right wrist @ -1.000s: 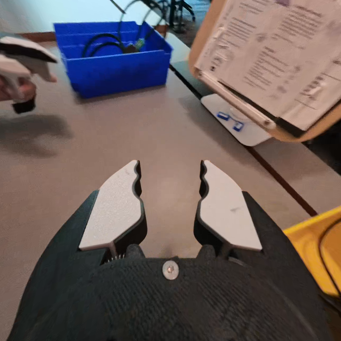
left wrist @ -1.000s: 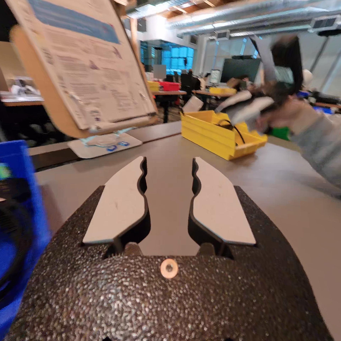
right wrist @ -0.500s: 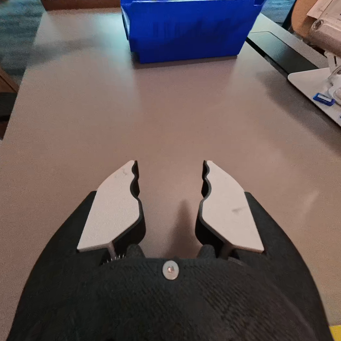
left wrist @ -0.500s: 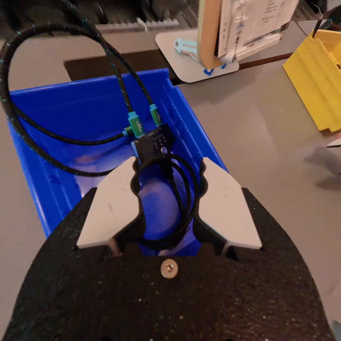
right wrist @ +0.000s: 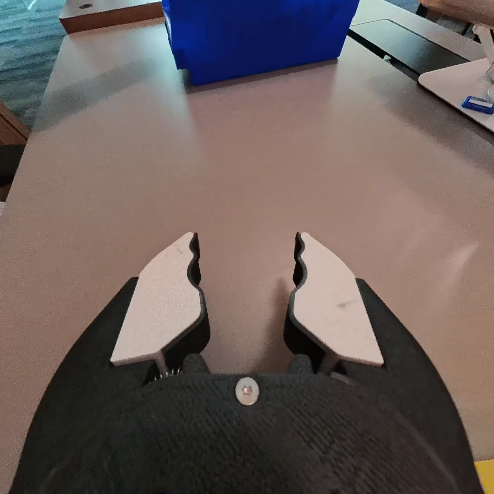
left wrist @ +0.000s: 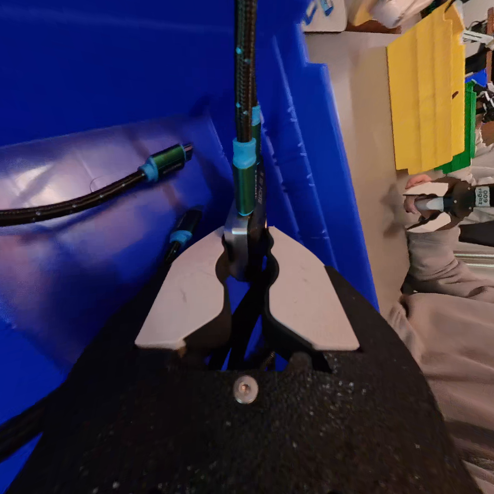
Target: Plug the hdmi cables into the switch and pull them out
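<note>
In the left wrist view my left gripper is inside the blue bin and shut on the switch, a thin dark and silver box held edge-on. A green-ended braided HDMI cable is plugged into the switch's far end. Two more green-ended plugs lie loose on the bin floor. My right gripper is open and empty above the bare table. It also shows in the left wrist view, beyond the bin wall.
A yellow bin and a green one stand beyond the blue bin. In the right wrist view the blue bin stands at the table's far end, and a white stand base lies at the right.
My left gripper has gone down into the blue bin and shut on the switch, which lay between its open fingers before. My right gripper has barely moved and stays open.
</note>
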Action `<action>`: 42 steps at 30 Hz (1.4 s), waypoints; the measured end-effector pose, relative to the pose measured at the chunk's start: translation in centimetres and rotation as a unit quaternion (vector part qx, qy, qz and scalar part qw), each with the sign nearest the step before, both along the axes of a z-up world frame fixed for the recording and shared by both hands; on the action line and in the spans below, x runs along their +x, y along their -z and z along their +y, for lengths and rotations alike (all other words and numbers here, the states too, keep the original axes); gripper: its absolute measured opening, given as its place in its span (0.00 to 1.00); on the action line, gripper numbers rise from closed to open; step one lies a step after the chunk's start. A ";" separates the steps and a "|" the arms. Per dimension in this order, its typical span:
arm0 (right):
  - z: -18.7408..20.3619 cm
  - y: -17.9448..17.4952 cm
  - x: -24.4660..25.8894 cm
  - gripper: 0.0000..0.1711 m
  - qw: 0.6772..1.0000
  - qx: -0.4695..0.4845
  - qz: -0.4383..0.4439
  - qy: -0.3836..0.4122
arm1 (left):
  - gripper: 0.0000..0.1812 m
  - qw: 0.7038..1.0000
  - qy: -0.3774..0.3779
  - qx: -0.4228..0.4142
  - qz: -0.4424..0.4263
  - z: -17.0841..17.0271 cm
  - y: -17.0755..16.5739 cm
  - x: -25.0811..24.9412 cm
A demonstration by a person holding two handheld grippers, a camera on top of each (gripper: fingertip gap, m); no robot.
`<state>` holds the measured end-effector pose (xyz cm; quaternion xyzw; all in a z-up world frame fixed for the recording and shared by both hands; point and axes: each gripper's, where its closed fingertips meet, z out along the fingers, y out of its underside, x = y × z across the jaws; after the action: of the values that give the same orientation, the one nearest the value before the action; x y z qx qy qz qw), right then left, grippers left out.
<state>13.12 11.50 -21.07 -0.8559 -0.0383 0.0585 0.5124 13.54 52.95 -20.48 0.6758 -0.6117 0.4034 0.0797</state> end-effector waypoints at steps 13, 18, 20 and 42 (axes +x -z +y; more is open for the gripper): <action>0.5 -3.2 0.4 0.42 0.996 0.085 0.013 0.024 | 0.11 0.930 0.010 0.176 -0.322 -4.2 -23.1 -1.5; 1.0 -8.7 -0.6 0.47 0.979 0.193 0.064 0.032 | 0.11 0.913 0.116 0.140 -0.364 -14.3 -28.5 -4.9; 1.1 -11.8 -1.4 0.47 0.958 0.255 0.129 0.030 | 0.11 0.915 0.172 0.107 -0.349 -19.5 -26.9 -6.0; -0.4 -15.7 -6.0 0.12 0.922 0.292 0.255 0.000 | 0.18 0.859 0.348 0.153 -0.343 -40.0 -16.2 -5.1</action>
<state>7.08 11.10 -5.37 -0.6246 0.0780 0.2612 0.7318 8.49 12.93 -4.25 0.2416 -0.8499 0.4564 -0.1044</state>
